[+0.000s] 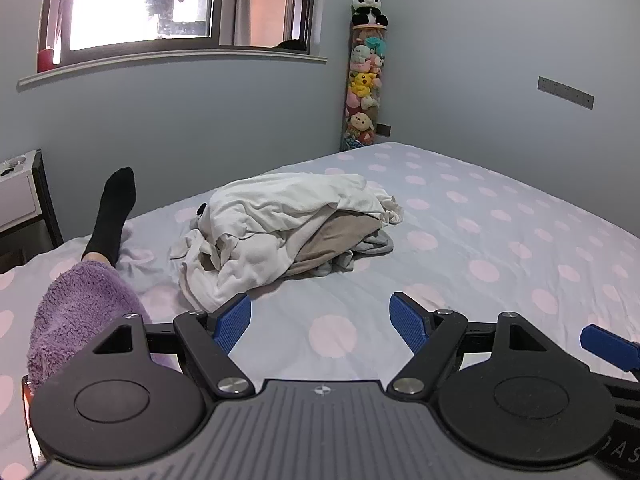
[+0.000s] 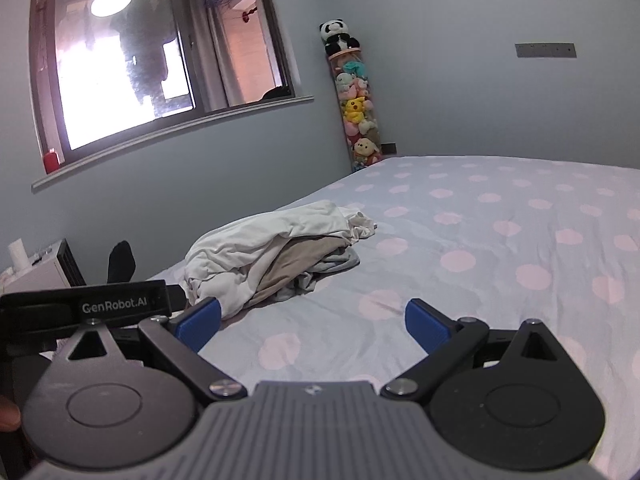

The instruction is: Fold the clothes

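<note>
A pile of crumpled clothes [image 1: 280, 228] lies on the bed, white garments on top, a beige one and a grey one beneath. It also shows in the right wrist view [image 2: 272, 256]. My left gripper [image 1: 320, 320] is open and empty, just in front of the pile's near edge. My right gripper [image 2: 312, 322] is open and empty, a little to the right of the pile's near end. A blue fingertip of the right gripper [image 1: 608, 346] shows at the right edge of the left wrist view.
The bed sheet [image 1: 500, 240] is grey with pink dots. A person's leg in a black sock [image 1: 114, 212] and purple fleece [image 1: 80, 312] lies at the left. A white nightstand [image 1: 20, 196] stands left of the bed. A tube of plush toys [image 1: 362, 88] fills the corner.
</note>
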### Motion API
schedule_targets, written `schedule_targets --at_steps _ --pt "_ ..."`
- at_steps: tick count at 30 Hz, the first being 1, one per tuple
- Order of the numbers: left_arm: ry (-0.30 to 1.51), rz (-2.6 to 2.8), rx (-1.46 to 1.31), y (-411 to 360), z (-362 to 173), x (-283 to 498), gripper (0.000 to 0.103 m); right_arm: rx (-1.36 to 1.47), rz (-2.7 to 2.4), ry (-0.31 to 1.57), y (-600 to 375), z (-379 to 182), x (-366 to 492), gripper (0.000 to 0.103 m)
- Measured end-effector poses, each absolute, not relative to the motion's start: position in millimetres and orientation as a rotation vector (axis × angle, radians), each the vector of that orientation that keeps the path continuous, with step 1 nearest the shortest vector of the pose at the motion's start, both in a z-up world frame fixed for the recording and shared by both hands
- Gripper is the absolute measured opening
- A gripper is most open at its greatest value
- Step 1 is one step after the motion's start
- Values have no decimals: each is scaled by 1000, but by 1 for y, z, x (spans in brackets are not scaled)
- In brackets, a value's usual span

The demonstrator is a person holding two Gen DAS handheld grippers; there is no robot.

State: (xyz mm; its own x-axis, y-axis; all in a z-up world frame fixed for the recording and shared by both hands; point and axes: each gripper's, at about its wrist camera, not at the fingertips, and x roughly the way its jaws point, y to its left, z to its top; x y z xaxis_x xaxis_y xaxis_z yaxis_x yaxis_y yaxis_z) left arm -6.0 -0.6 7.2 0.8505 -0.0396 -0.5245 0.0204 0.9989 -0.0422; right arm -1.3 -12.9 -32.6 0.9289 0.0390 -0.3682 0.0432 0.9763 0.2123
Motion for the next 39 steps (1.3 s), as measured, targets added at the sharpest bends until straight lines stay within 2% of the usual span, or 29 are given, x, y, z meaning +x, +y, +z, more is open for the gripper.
schedule_targets --at_steps 23,33,39 --pt "573 -1 25 0 -10 21 75 181 46 451 -17 -44 44 99" --pt "583 -16 26 13 -18 84 74 51 124 510 -9 -48 114 100" --pt "639 -26 27 32 -41 140 73 -84 176 540 3 -66 176 98"
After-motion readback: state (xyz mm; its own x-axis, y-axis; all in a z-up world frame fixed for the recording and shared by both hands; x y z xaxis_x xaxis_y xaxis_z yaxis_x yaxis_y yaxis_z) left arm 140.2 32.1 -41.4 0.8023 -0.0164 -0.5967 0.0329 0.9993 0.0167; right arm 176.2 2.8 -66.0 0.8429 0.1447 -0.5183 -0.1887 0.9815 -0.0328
